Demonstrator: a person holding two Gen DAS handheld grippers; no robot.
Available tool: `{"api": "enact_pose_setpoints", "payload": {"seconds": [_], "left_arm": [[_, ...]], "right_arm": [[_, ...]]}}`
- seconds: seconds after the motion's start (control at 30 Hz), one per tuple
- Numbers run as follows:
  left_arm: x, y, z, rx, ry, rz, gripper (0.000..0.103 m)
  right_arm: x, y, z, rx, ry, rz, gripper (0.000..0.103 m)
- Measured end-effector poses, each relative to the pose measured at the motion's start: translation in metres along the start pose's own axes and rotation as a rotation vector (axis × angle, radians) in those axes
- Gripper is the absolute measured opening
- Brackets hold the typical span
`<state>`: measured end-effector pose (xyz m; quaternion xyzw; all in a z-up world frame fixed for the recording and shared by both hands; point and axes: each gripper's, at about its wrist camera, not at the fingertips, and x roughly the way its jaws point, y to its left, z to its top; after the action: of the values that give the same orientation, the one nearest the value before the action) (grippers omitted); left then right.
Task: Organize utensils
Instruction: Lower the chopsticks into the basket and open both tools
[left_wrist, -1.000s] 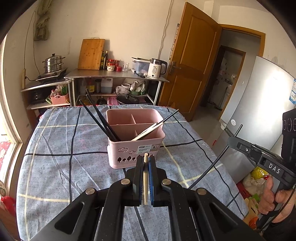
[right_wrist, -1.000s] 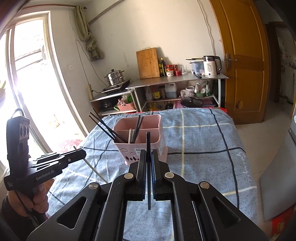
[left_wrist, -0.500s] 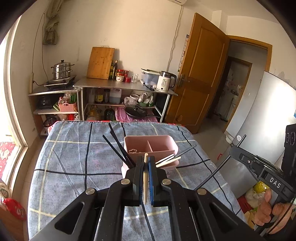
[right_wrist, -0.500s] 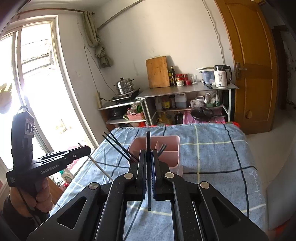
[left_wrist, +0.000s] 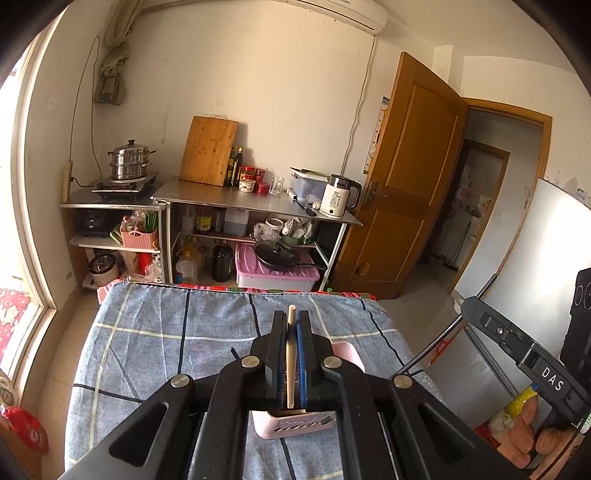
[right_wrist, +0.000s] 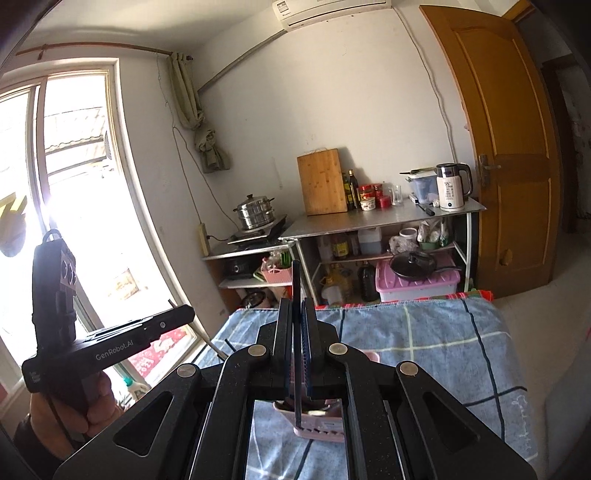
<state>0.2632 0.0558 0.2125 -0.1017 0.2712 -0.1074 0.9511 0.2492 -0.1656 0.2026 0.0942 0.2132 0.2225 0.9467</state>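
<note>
My left gripper (left_wrist: 291, 325) is shut on a pale wooden chopstick (left_wrist: 290, 354) that stands upright between its jaws. My right gripper (right_wrist: 296, 310) is shut on a black chopstick (right_wrist: 296, 284), also upright. The pink utensil basket (left_wrist: 295, 424) sits on the blue checked tablecloth (left_wrist: 155, 339), mostly hidden under the left gripper's jaws; it also shows below the right gripper (right_wrist: 319, 424). Both grippers are raised above it. The right gripper shows at the right edge of the left wrist view (left_wrist: 476, 306), the left gripper at the left of the right wrist view (right_wrist: 184, 314).
A steel shelf unit (left_wrist: 258, 205) with a kettle (left_wrist: 338, 195), cutting board (left_wrist: 208, 155) and steamer pot (left_wrist: 127, 160) stands beyond the table's far edge. A wooden door (left_wrist: 406, 177) stands open at the right. A window (right_wrist: 66, 206) is at the left.
Both grippers have risen and tilted up with their chopsticks still held. The basket has dropped from the middle of each view to beneath the jaws.
</note>
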Motion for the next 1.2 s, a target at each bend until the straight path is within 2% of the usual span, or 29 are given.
{"api": "enact_pose_setpoints", "payload": {"seconds": [0.17, 0.37, 0.8, 0.93, 1.0, 1.07, 1.13, 1.2], "left_arm": [[0.029, 0.005, -0.009, -0.012, 0.037, -0.005, 0.005], [0.061, 0.013, -0.026, -0.022, 0.092, -0.007, 0.005], [0.093, 0.028, -0.052, -0.032, 0.160, 0.013, 0.006], [0.098, 0.025, -0.057, -0.021, 0.177, 0.022, 0.006], [0.098, 0.024, -0.059, -0.019, 0.184, 0.021, 0.006], [0.097, 0.025, -0.060, -0.017, 0.188, 0.030, 0.010], [0.094, 0.025, -0.061, -0.020, 0.183, 0.037, 0.019], [0.088, 0.027, -0.061, -0.030, 0.168, 0.040, 0.024]], "right_arm": [[0.019, -0.008, -0.001, 0.025, -0.010, -0.021, 0.005], [0.043, -0.016, -0.012, 0.040, 0.018, -0.041, 0.004], [0.072, -0.029, -0.042, 0.038, 0.127, -0.085, 0.005], [0.083, -0.029, -0.052, 0.027, 0.202, -0.082, 0.005], [0.082, -0.029, -0.055, 0.023, 0.212, -0.075, 0.006], [0.082, -0.032, -0.057, 0.032, 0.229, -0.057, 0.006], [0.079, -0.031, -0.058, 0.024, 0.229, -0.064, 0.009], [0.073, -0.032, -0.057, 0.026, 0.216, -0.063, 0.014]]}}
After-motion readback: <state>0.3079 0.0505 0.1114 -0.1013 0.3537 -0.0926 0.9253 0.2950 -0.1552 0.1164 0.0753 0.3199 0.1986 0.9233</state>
